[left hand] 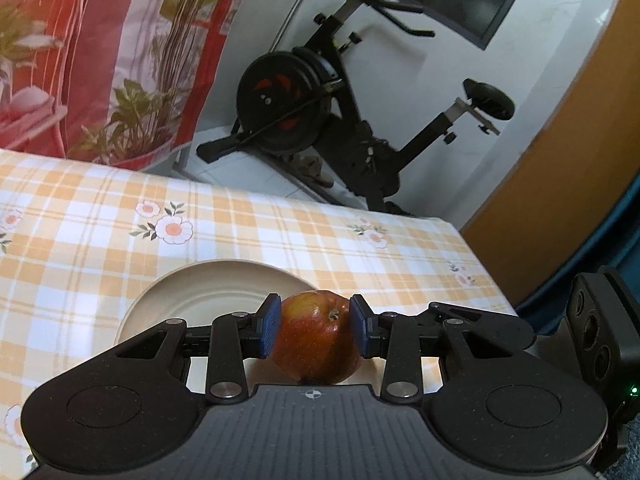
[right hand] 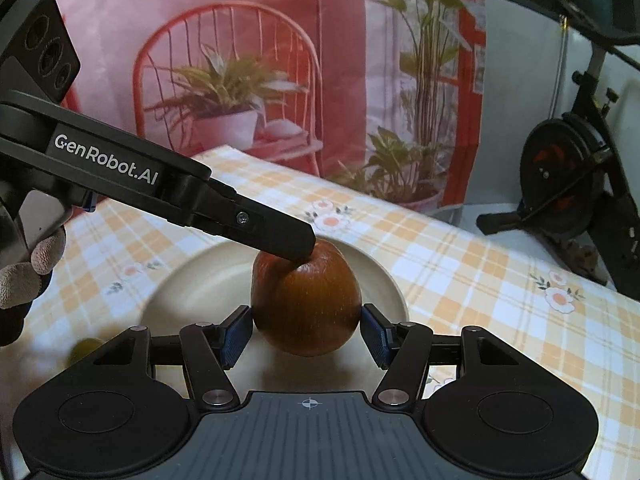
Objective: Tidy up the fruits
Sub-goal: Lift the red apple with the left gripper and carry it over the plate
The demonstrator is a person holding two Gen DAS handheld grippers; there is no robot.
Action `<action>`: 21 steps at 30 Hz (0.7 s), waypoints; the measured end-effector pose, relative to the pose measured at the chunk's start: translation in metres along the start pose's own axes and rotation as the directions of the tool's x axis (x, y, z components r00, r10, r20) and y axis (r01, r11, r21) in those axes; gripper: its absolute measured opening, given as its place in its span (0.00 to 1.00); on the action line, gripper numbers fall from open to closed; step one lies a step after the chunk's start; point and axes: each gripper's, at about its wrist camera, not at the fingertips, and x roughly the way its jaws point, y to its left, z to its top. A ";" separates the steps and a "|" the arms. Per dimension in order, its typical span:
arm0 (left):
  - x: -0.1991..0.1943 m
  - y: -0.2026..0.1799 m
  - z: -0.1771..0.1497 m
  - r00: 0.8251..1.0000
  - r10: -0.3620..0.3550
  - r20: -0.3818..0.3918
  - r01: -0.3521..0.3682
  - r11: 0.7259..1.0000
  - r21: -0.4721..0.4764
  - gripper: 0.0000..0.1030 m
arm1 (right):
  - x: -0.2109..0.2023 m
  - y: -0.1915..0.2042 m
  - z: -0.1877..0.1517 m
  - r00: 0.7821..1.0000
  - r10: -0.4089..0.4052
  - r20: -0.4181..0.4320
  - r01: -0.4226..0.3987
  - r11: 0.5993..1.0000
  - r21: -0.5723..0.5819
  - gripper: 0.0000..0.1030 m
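- Left wrist view: left gripper (left hand: 316,326) pinching the apple (left hand: 316,338), blue pads (left hand: 269,330) pressed on its left and right flanks.
- Apple over the near edge of the plate (left hand: 192,292), above the checked tablecloth (left hand: 100,216); touching the plate or just above it, cannot tell.
- Stem dimple turned toward the camera and a little up, so core axis running near to far, tilted upward at the near end.
- Exercise bike (left hand: 312,120) far behind the table, no part in the job.
- Right wrist view: right gripper (right hand: 308,334) spread, pads (right hand: 236,338) flanking the apple (right hand: 306,300) on each side; a narrow gap seems to show at both, so no real grip judged here.
- Left gripper's finger (right hand: 260,228) reaching in from the left, tip on the apple's upper far side.
- Apple over the middle of the plate (right hand: 188,280), broad end up, narrowing toward the near bottom.
- Small greenish fruit (right hand: 84,350) blurred at near left, beside the plate.
- Likely step: setting the apple on the plate. Best done by lowering until settled, then opening the left pads slowly and evenly, and drawing straight back to avoid a roll off the rim.
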 end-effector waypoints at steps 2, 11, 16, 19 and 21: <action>0.008 0.002 0.001 1.000 0.007 -0.010 -0.007 1.000 -0.004 0.38 | 0.009 -0.005 -0.002 1.000 -0.003 -0.015 0.003 1.000 0.001 0.54; 0.022 0.006 0.006 0.999 0.025 -0.024 -0.025 1.000 -0.005 0.38 | 0.029 -0.017 -0.003 0.999 -0.020 -0.031 0.019 1.000 -0.001 0.54; 0.025 0.005 0.006 0.999 0.028 -0.017 -0.028 1.000 -0.002 0.38 | 0.031 -0.018 -0.004 0.999 -0.037 -0.029 0.036 0.999 -0.013 0.54; 0.025 0.004 0.007 0.999 0.036 -0.018 -0.036 0.999 0.001 0.38 | 0.032 -0.017 -0.003 0.998 -0.052 -0.040 0.051 0.999 -0.017 0.54; 0.025 0.002 0.008 0.999 0.041 -0.018 -0.041 0.999 0.004 0.39 | 0.031 -0.015 -0.003 0.997 -0.062 -0.044 0.061 0.998 -0.026 0.54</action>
